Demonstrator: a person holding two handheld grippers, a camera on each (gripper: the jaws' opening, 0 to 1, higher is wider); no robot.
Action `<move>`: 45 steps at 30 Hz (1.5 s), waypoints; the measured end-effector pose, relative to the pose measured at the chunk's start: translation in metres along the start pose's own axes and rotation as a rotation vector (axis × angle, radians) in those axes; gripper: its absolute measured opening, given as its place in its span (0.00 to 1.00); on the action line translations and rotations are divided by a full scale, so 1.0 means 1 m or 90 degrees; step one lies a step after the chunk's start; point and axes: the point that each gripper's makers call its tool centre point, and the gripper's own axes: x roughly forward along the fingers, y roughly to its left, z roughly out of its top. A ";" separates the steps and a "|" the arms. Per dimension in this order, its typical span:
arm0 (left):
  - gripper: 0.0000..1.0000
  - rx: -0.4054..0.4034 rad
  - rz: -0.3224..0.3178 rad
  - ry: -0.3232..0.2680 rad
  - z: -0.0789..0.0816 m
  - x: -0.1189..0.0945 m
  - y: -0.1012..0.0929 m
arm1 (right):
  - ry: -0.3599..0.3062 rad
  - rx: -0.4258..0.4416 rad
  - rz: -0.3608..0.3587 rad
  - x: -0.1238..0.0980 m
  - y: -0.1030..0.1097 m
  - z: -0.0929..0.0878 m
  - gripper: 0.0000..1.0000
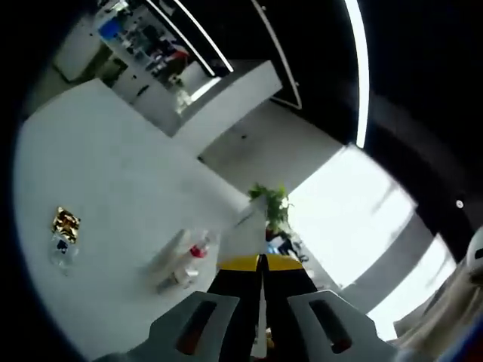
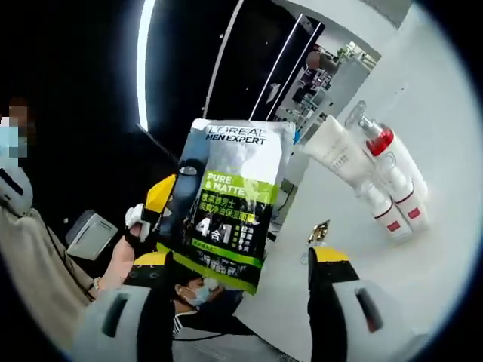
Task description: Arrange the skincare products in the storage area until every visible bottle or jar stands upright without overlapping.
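A flat L'Oréal Men Expert pack [image 2: 226, 204], black, white and green, hangs in the air in the right gripper view. The left gripper [image 2: 160, 193] comes in from the left with its yellow tips pinched on the pack's left edge. My right gripper [image 2: 240, 260] stands open, its jaws wide apart on either side of the pack's lower end. In the left gripper view the left gripper [image 1: 261, 264] has its yellow tips pressed together. A white tube [image 2: 336, 147] and red-capped white bottles [image 2: 392, 173] lie side by side on the white table [image 2: 423, 264]; those bottles [image 1: 185, 260] also appear from the left side.
A gold-topped clear jar [image 1: 65, 230] stands alone on the white table [image 1: 113, 173]. A small gold item [image 2: 318, 232] sits near my right jaw. A potted plant [image 1: 272, 204] is beyond the table. A masked person [image 2: 189, 292] is below the pack.
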 end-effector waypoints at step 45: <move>0.06 -0.076 -0.082 0.037 -0.027 -0.019 -0.005 | -0.070 0.128 0.163 -0.031 0.071 0.036 0.01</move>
